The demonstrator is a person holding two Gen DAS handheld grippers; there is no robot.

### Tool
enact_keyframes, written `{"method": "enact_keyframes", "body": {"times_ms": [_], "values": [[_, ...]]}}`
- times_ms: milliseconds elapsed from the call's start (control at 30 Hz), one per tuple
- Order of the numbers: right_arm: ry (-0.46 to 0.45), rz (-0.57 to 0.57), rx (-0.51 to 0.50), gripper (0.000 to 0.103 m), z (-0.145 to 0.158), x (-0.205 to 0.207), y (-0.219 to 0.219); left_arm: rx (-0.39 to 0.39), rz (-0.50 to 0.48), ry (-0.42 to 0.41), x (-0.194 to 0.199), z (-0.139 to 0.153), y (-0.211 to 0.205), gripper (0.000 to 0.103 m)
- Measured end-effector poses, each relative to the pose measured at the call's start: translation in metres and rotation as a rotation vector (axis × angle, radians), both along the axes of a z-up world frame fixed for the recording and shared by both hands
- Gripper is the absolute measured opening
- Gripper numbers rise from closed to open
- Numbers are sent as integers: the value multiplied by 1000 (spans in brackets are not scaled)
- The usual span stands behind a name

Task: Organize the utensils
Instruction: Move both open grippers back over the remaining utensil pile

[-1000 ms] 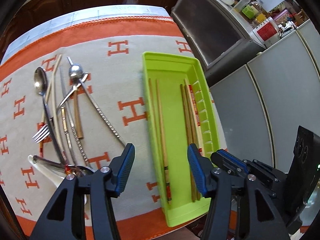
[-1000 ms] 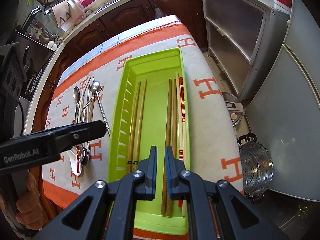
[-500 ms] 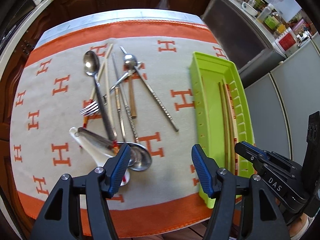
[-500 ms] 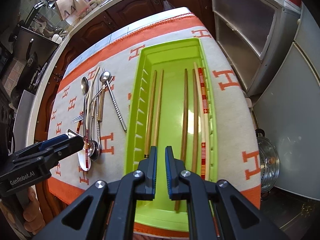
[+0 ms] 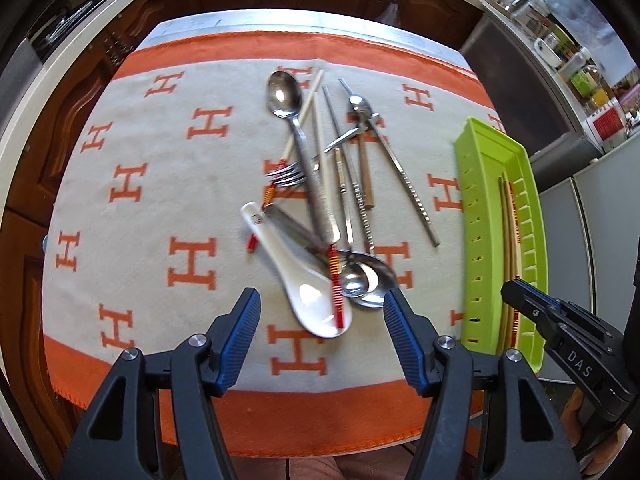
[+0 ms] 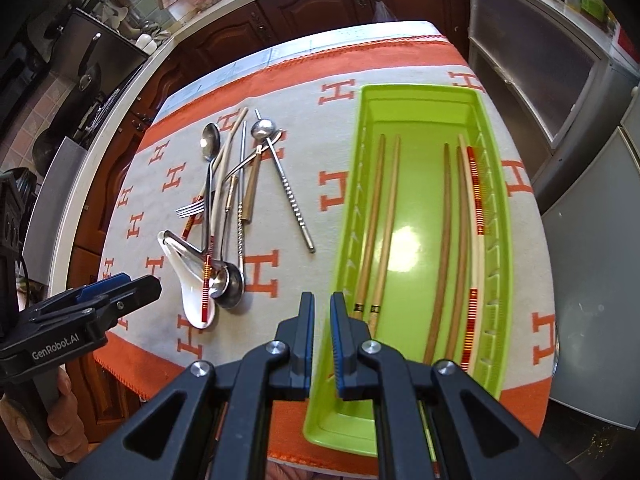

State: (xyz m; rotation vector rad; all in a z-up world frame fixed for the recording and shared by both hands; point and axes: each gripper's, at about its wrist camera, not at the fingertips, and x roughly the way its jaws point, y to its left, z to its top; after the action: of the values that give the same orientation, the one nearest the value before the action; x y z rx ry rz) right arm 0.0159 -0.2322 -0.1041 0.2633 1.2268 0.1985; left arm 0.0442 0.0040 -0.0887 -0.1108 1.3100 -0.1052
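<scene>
A heap of utensils (image 5: 320,184) lies mid-cloth: metal spoons, a fork (image 5: 286,172), loose chopsticks and a white ceramic spoon (image 5: 296,276). My left gripper (image 5: 322,304) hangs open just above the near end of the heap, over the ceramic spoon's bowl, with nothing between its fingers. To the right stands a green tray (image 6: 416,92) with several chopsticks (image 6: 376,216) lying lengthwise in it. My right gripper (image 6: 322,300) is shut and empty, above the tray's near left wall. The heap (image 6: 232,200) and left gripper (image 6: 120,292) also show in the right wrist view.
A cream cloth with orange H marks and an orange border (image 5: 192,120) covers the table; its near edge is just below both grippers. Dark wooden cabinets stand behind, grey cabinets (image 6: 532,64) to the right. A hand (image 6: 60,412) holds the left gripper.
My left gripper has swung left from over the green tray to over the utensil heap, its jaws a little wider. The right gripper has shifted left toward the tray's left wall, still shut.
</scene>
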Motion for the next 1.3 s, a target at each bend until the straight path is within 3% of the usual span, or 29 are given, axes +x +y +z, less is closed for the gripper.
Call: {"method": "enact_keyframes", "body": {"times_ms": [267,633,1033,1300], "values": [[-6,38,2,8,2,3,21,-21,70,27,-7,-14,35,62],[-7,102,1,8,-1,7,55,-144,125,-6,-8,-35,65,62],[19,152,8,8,-17,20,79,-205,121,-15,4,-54,66,61],[4,165,29,8,-15,36,82,-215,122,-42,17,-47,67,60]]}}
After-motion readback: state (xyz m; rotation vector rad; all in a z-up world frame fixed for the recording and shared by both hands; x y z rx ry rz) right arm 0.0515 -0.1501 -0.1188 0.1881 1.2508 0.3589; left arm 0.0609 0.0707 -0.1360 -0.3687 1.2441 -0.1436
